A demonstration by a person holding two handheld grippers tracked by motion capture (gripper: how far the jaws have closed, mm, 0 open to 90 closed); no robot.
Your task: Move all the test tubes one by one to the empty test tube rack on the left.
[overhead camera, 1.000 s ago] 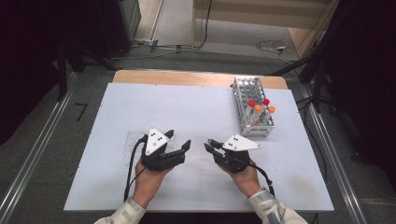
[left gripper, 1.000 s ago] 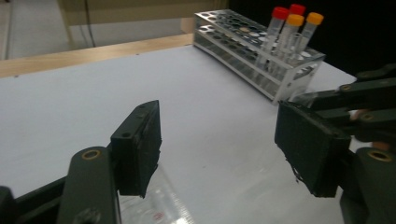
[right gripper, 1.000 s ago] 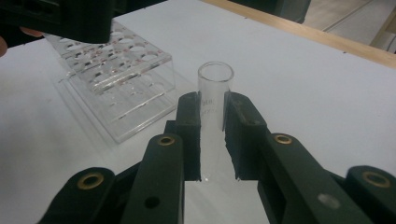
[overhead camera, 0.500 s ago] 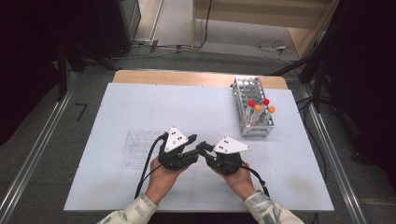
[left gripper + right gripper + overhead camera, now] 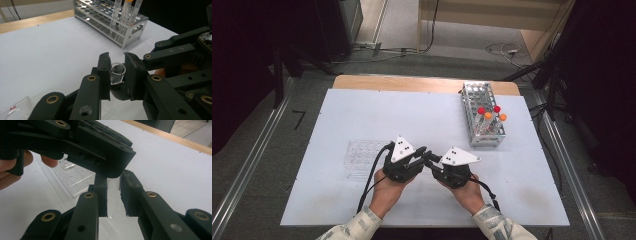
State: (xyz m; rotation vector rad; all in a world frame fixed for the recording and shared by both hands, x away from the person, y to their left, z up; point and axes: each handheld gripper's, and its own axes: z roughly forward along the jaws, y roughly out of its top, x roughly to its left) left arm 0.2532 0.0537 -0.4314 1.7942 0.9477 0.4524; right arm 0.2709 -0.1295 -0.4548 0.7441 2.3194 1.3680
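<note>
Left gripper [image 5: 117, 72] has just been closing and now pinches a clear open tube [image 5: 117, 71], which the closed right gripper [image 5: 113, 195] also holds, well in front of the metal tube rack [image 5: 482, 116]. Handover underway; racking remains.

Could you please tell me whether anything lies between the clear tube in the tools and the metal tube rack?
Nothing visible does. Only bare white table separates the clear tube, gripped by the left tool and right tool, from the metal tube rack. The clear well plate lies on the opposite side.
</note>
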